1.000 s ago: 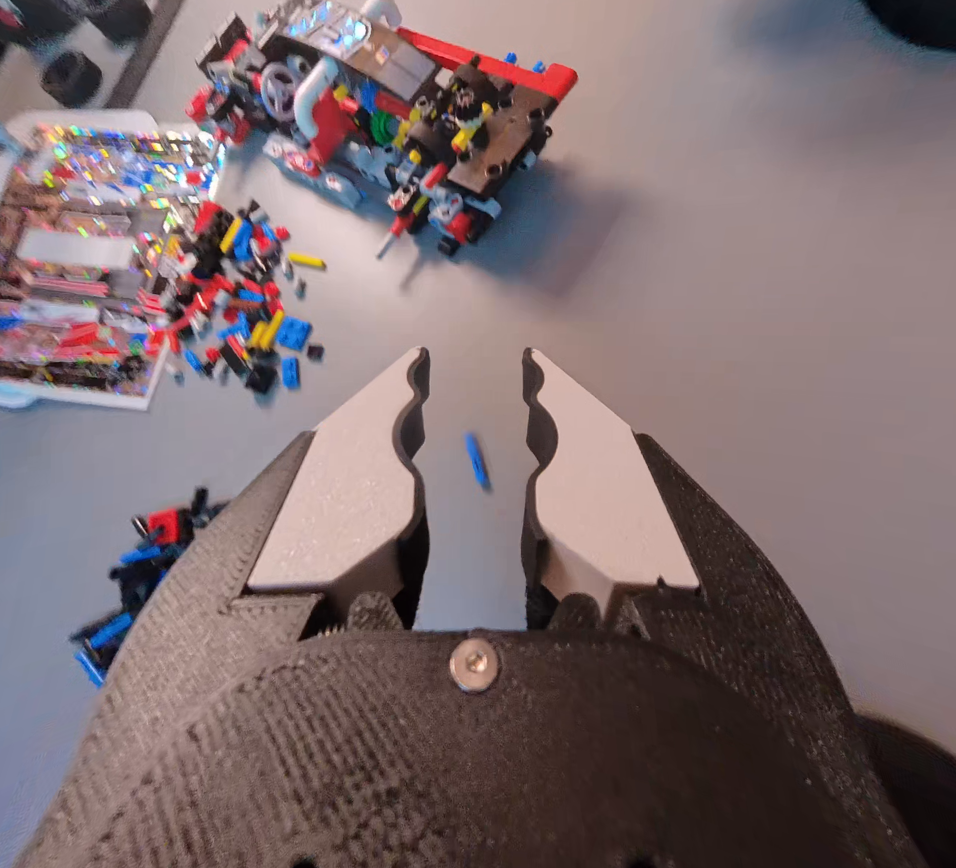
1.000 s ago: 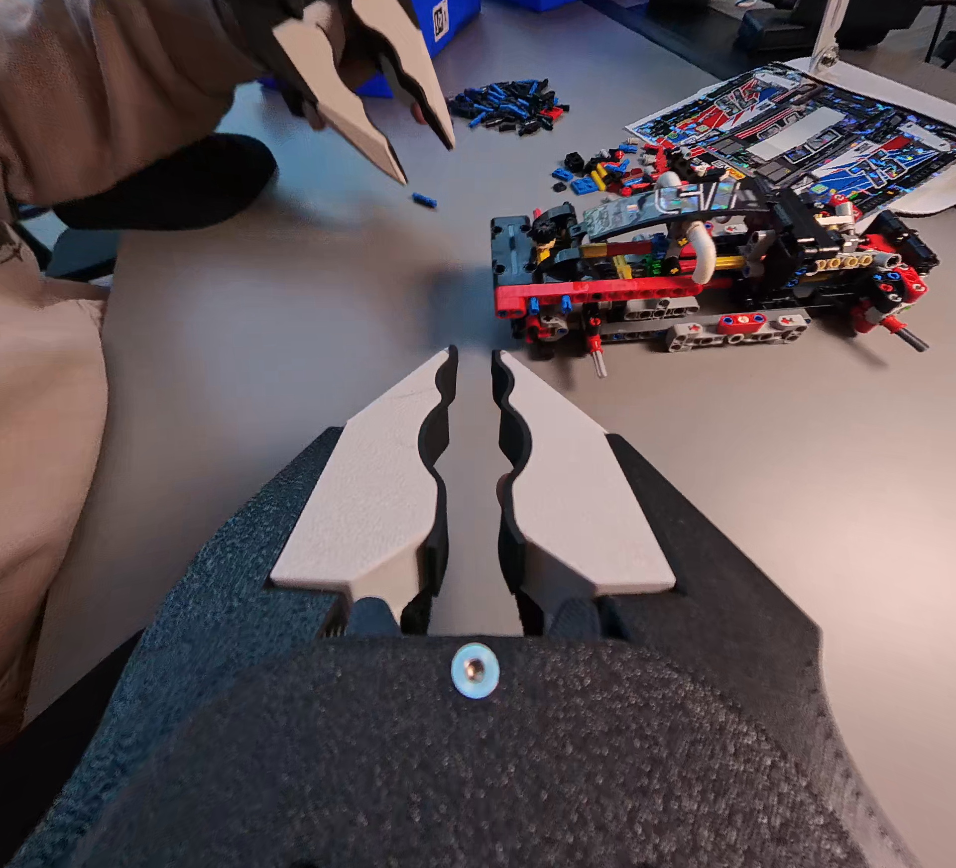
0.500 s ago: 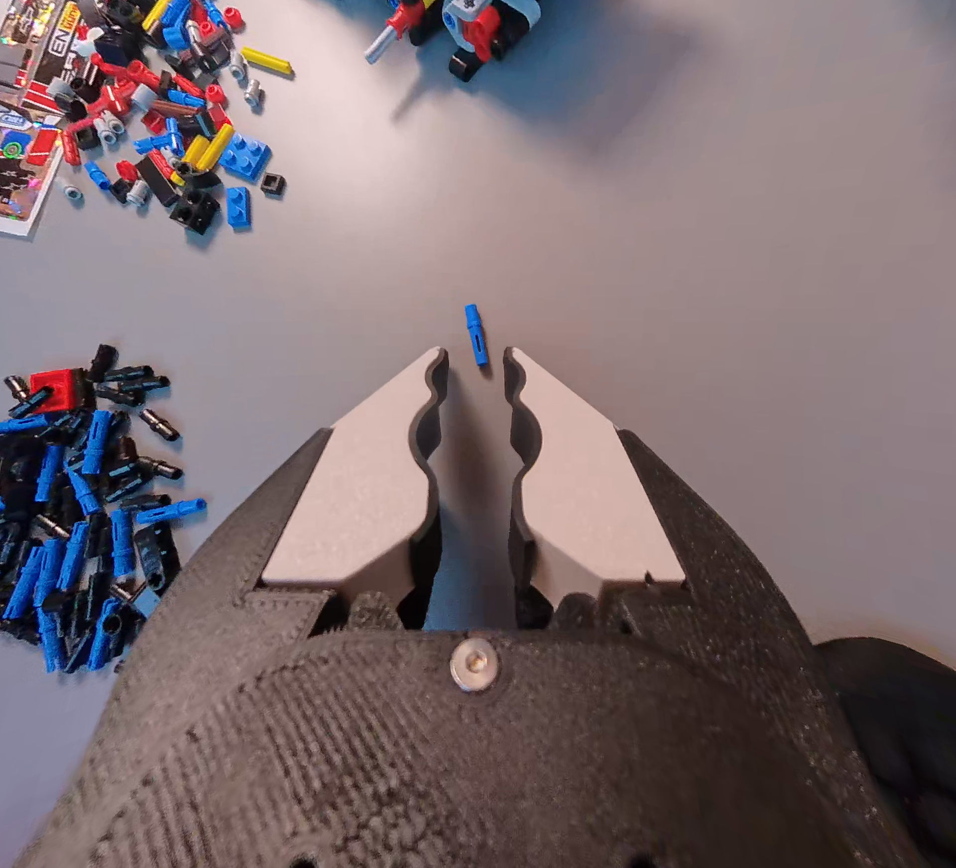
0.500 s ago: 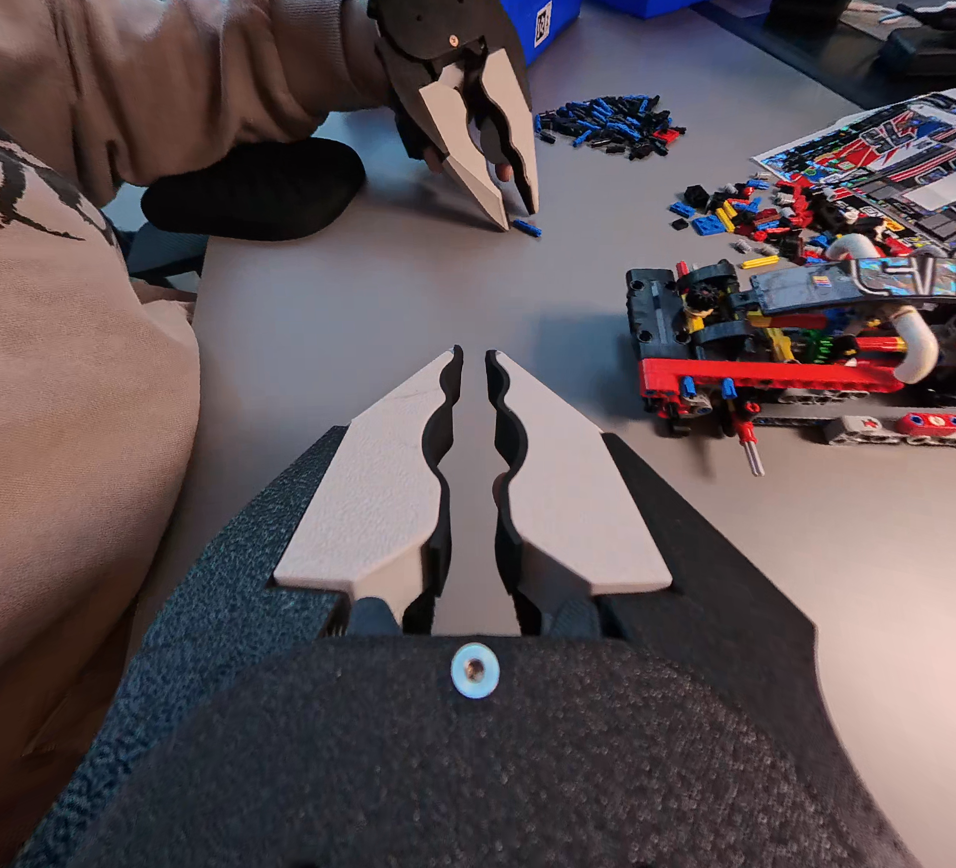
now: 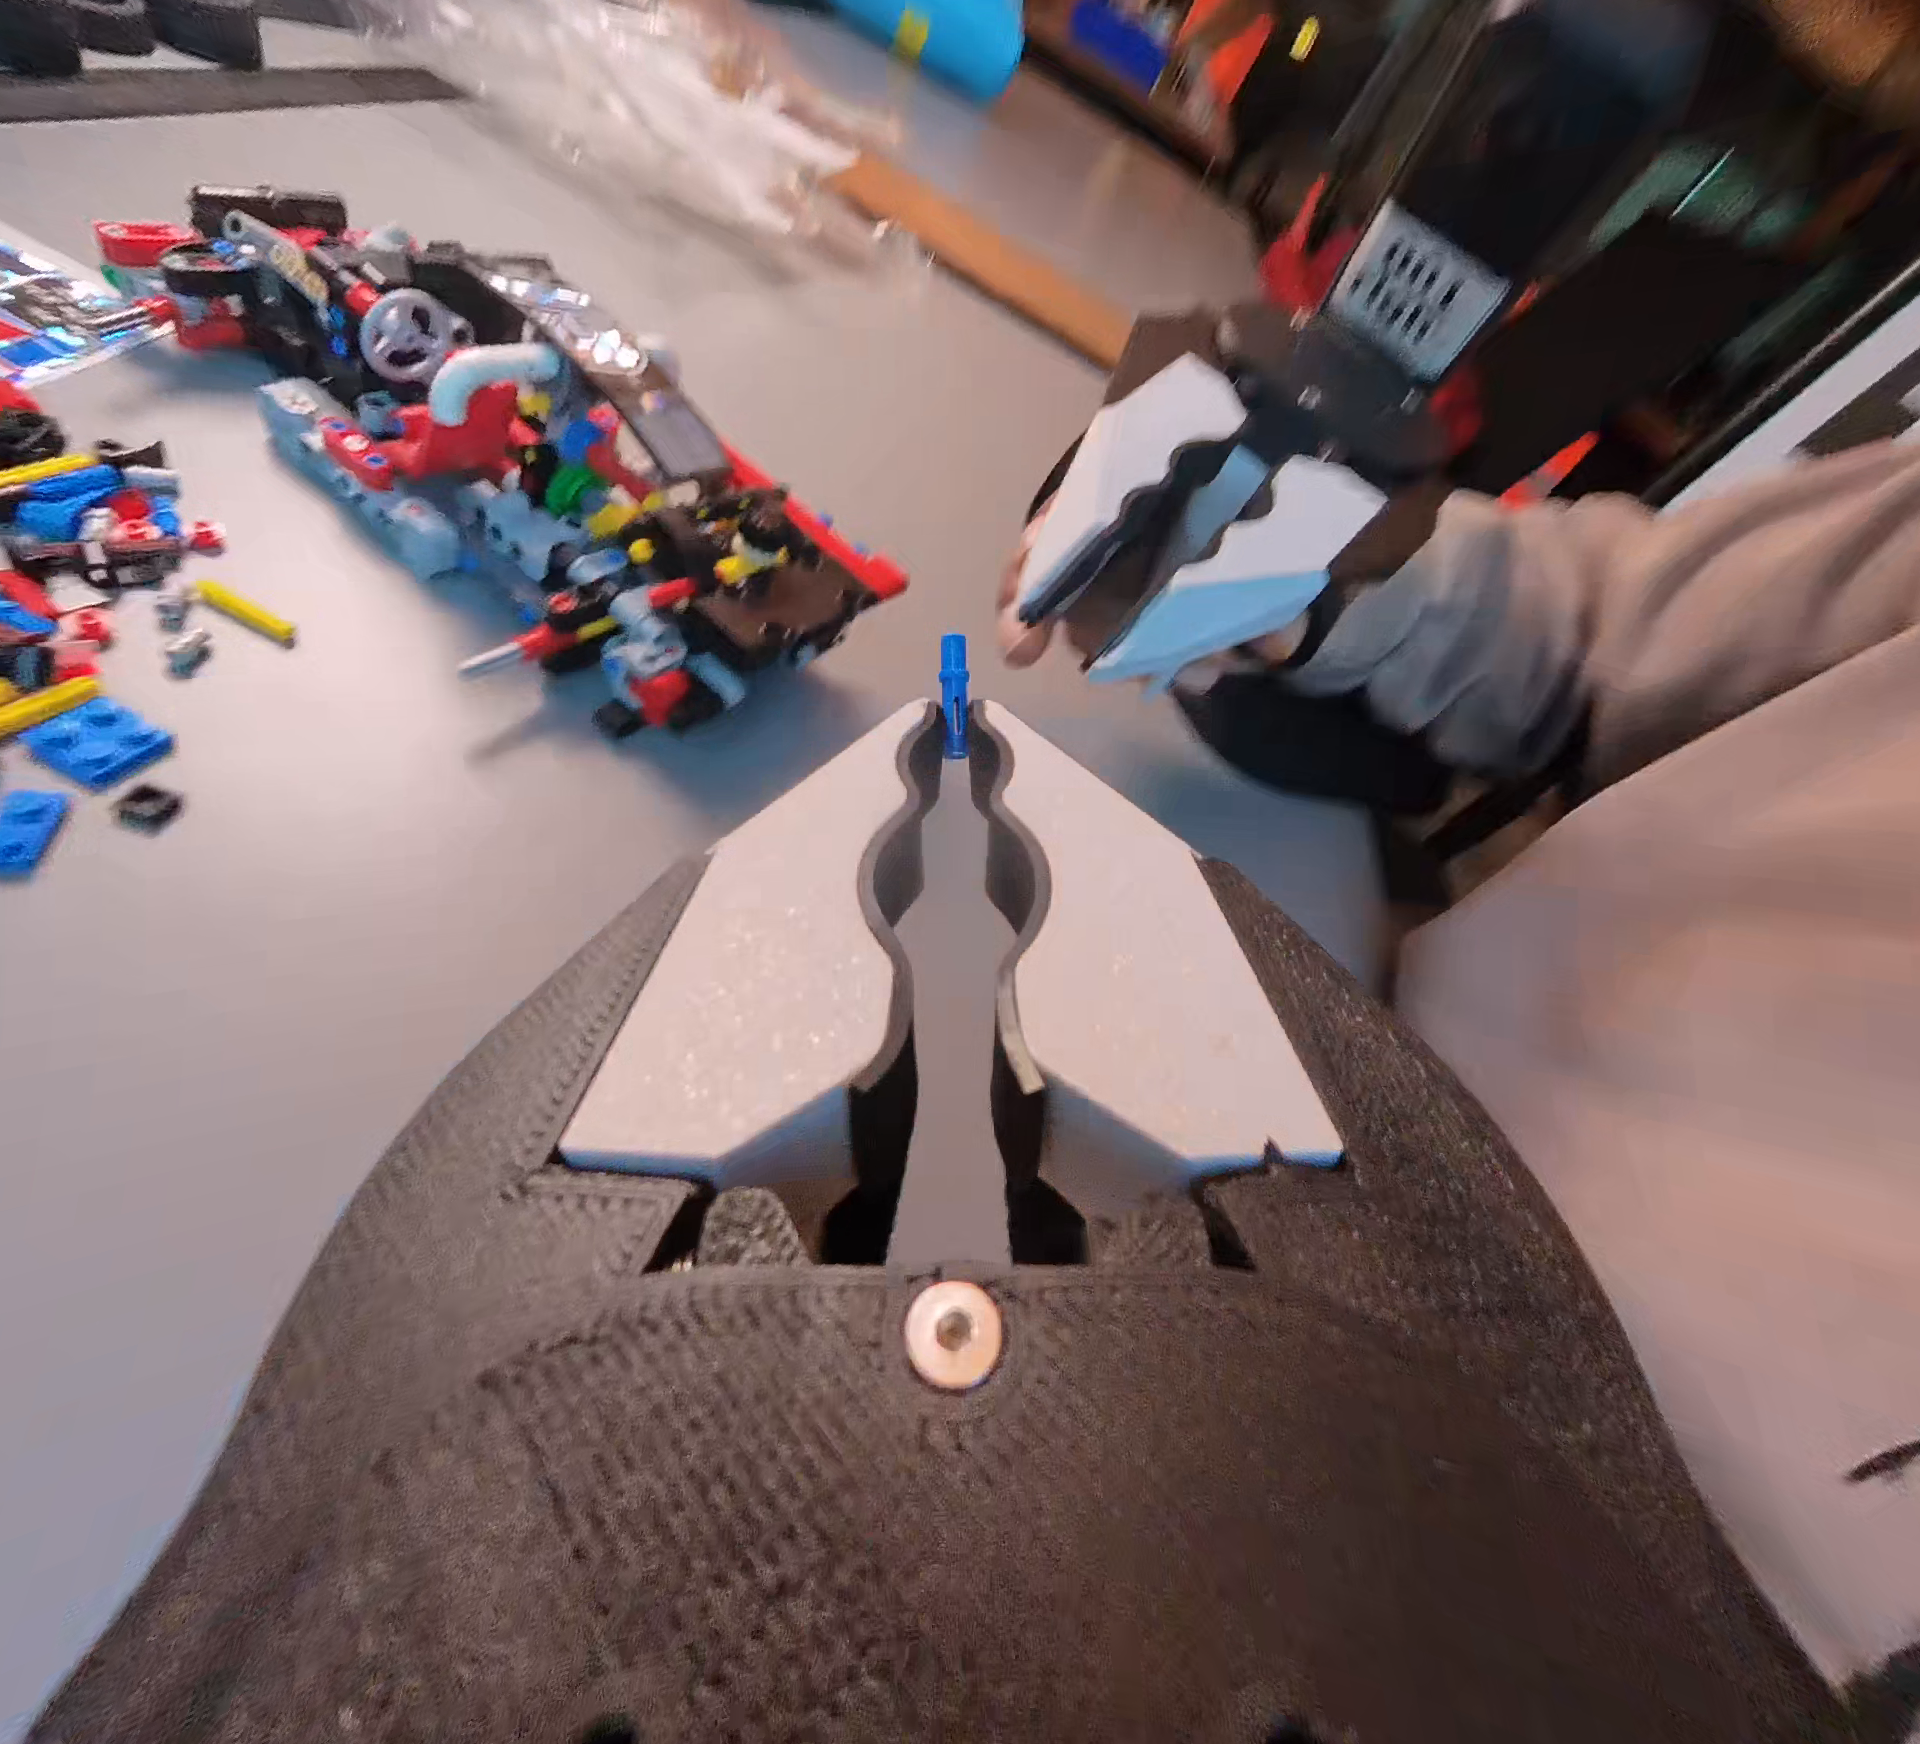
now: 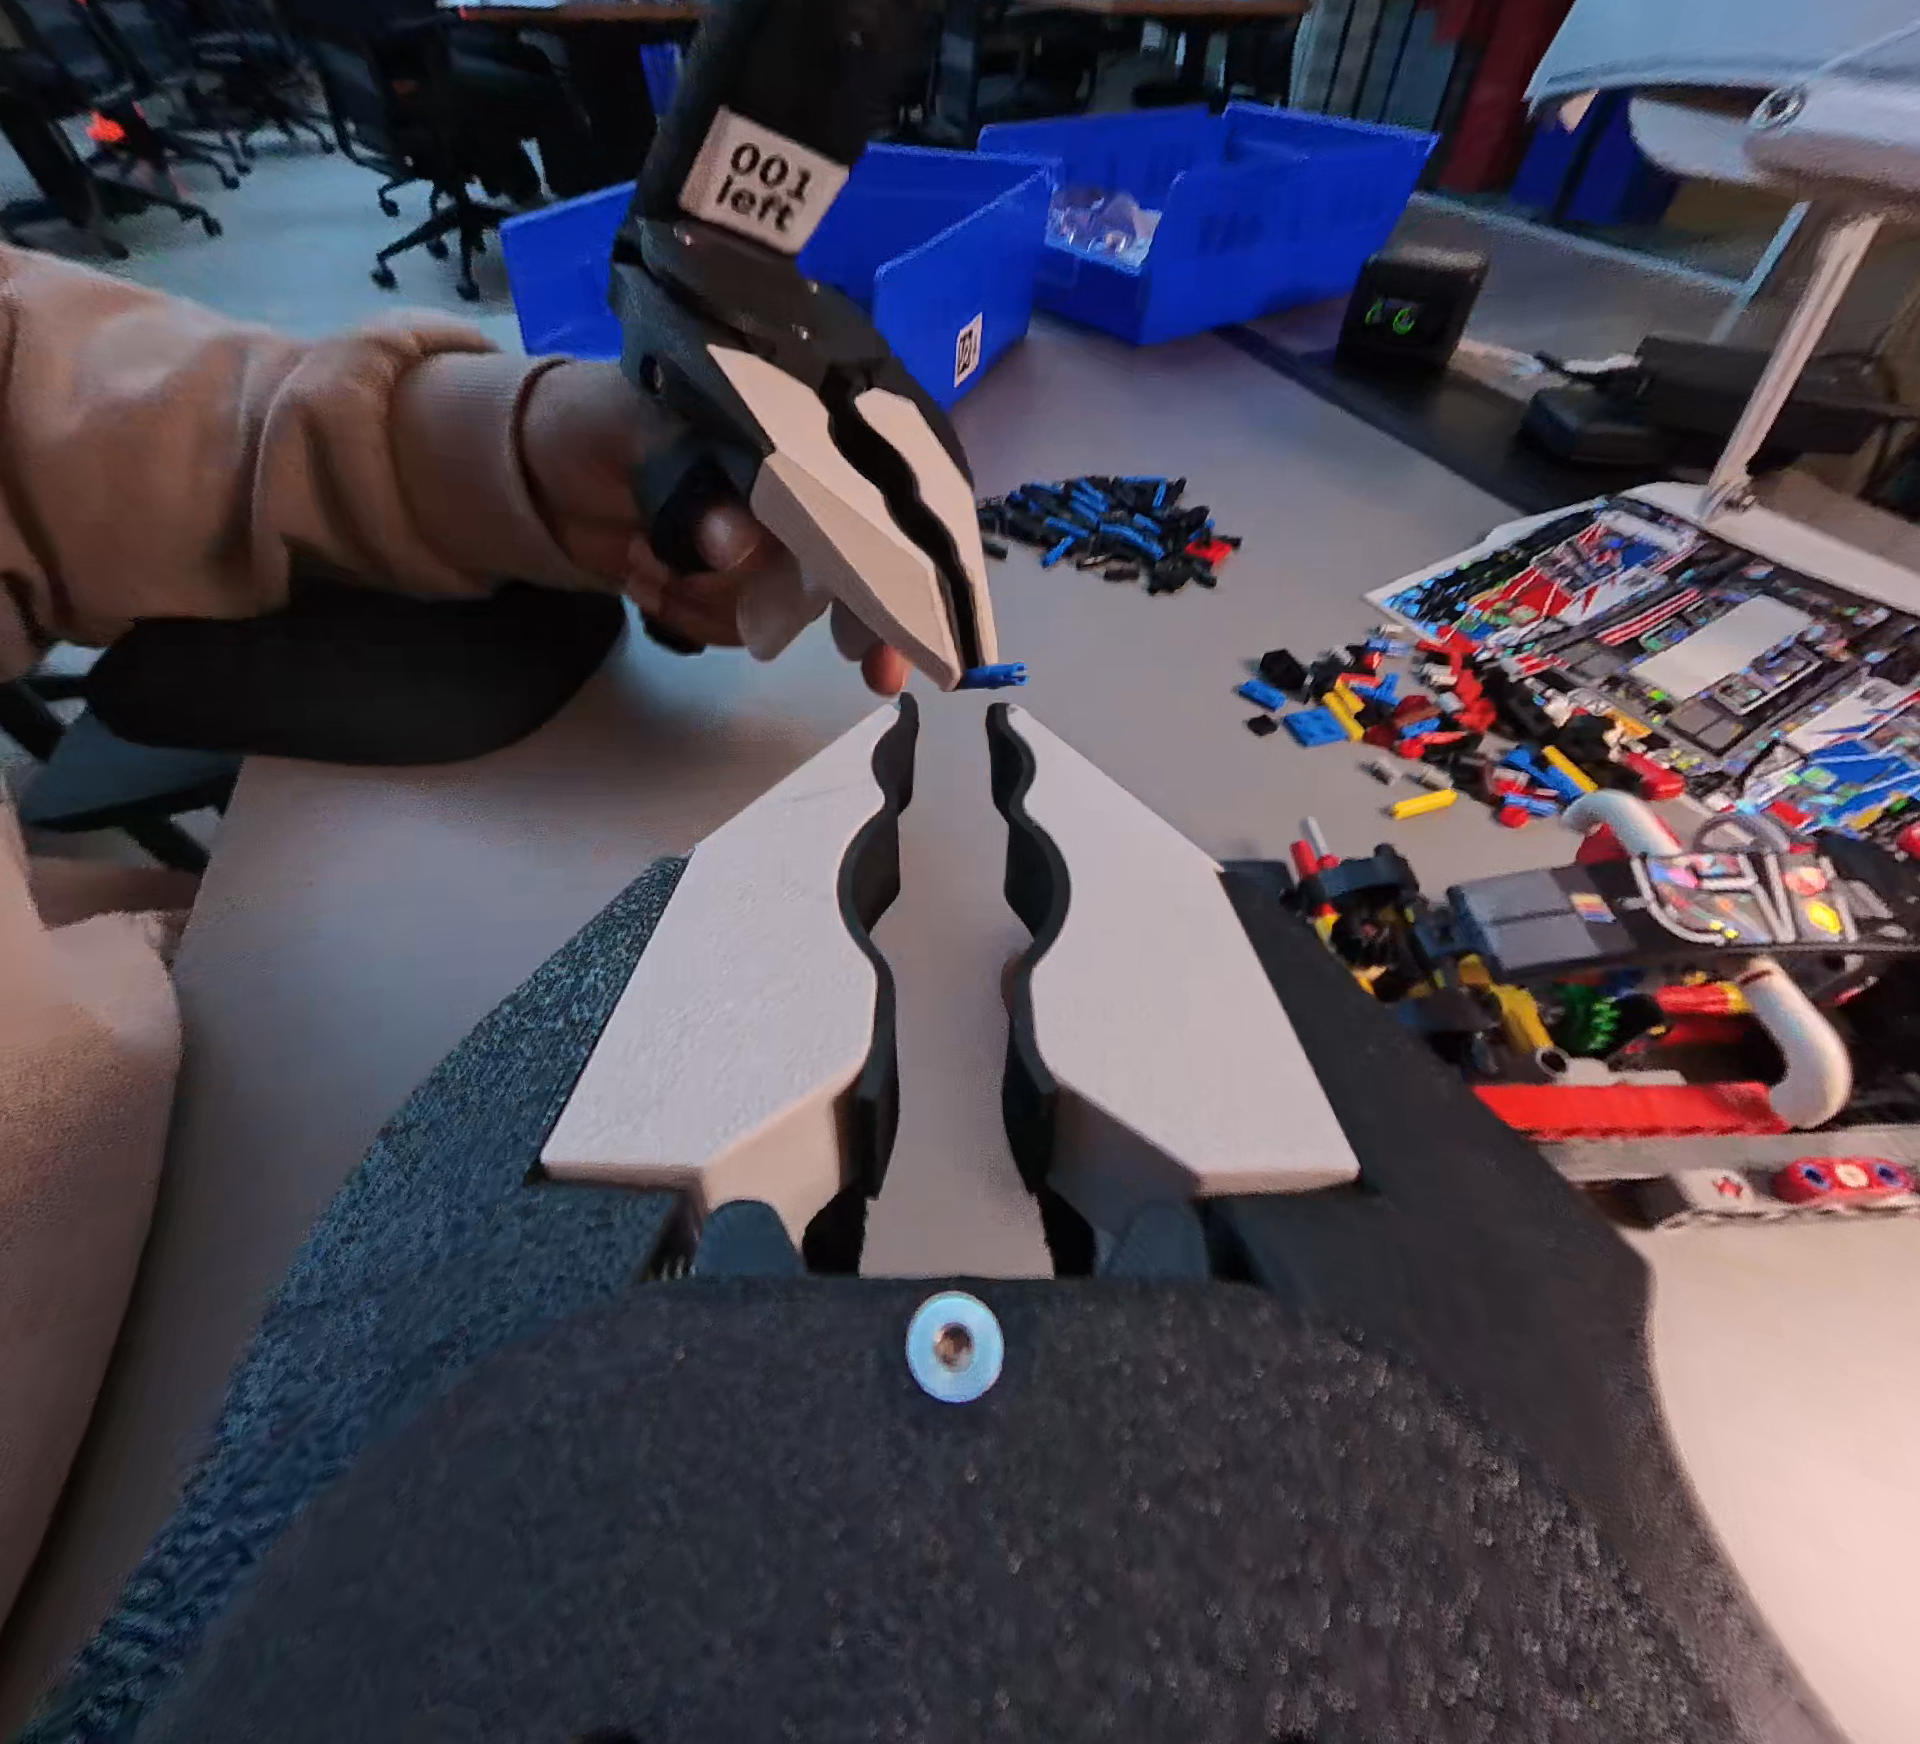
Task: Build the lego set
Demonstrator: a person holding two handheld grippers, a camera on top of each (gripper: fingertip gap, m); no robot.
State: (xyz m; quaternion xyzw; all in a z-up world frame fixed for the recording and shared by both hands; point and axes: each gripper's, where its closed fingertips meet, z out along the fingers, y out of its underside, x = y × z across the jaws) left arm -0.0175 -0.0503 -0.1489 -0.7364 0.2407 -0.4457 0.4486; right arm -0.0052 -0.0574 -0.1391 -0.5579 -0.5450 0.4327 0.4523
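Lego car (image 5: pixel 540 458), half built and lying on its side, sits out on the grey surface (image 5: pixel 312 915), with a scatter of loose bricks (image 6: pixel 1455 728) beside it, a separate heap of blue and black pins (image 6: pixel 1112 531) farther off, and the printed instruction sheet (image 6: pixel 1704 645) beyond the bricks. From where I stand, the step in hand looks like fetching a connector: the left gripper (image 5: pixel 954 718) is lifted clear of the surface and pinches a small blue pin (image 5: pixel 953 686) at the very tips of its fingers, most of the pin sticking out forward. The right gripper (image 6: pixel 951 718) carries nothing, its jaws standing a little apart, and it hangs just beside the left one, its tips close under the pin. I'd guess the pin is either about to be passed across or carried over to the car. Either way the hold is slight, so the next move wants a steady approach, the pin lined up squarely with a hole in one of the car's beams, and the free gripper bracing the model so it doesn't slide when the pin is pressed home.
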